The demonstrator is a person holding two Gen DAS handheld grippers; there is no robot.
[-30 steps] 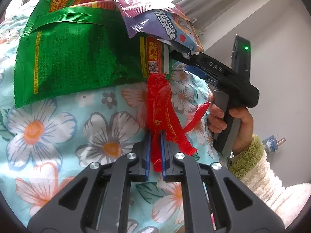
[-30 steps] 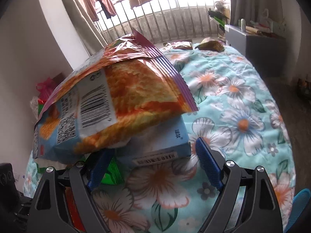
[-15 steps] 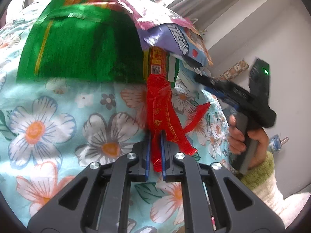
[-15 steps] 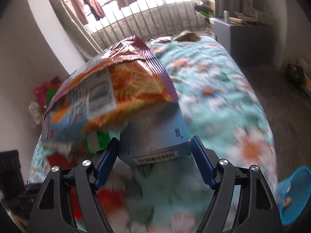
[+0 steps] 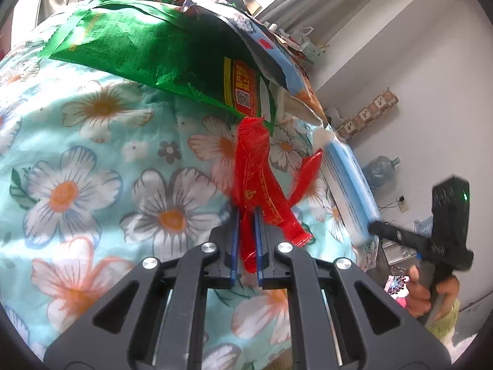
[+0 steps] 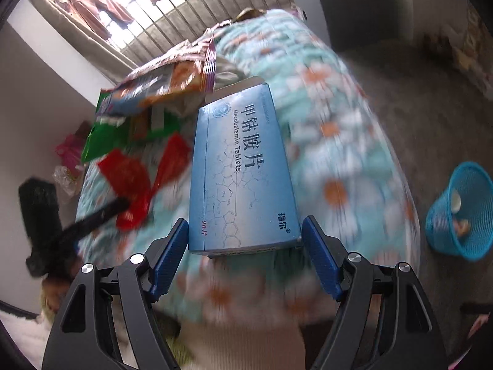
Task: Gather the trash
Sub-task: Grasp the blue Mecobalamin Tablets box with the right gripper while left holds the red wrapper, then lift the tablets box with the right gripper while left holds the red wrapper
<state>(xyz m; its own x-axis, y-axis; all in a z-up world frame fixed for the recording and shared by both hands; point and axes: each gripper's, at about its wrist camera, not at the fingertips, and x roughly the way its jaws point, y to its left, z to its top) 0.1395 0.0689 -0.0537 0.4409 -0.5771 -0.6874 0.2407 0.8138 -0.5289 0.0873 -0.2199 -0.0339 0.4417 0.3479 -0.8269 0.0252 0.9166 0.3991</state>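
Note:
My left gripper (image 5: 246, 212) is shut on a crumpled red wrapper (image 5: 255, 166), held just above the floral bedspread (image 5: 77, 185). A green snack bag (image 5: 148, 46) and a blue and purple snack bag (image 5: 265, 49) lie beyond it. My right gripper (image 6: 245, 240) is shut on a blue tablet box (image 6: 243, 169), its pads pressing both long sides. The box is lifted over the bed's edge and also shows in the left wrist view as the blue box (image 5: 348, 178). In the right wrist view the red wrapper (image 6: 129, 178) hangs at left.
A blue mesh basket (image 6: 462, 212) with some trash stands on the floor at right. An orange snack bag (image 6: 166, 83) and the green bag (image 6: 101, 135) lie on the bed (image 6: 339, 154). A person's hand (image 5: 419, 296) holds the right gripper. A water jug (image 5: 380, 172) stands by the wall.
My right gripper closed on the blue box, drew it out from under the orange snack bag and swung it right, towards the bed's edge. The left gripper kept its hold on the red wrapper.

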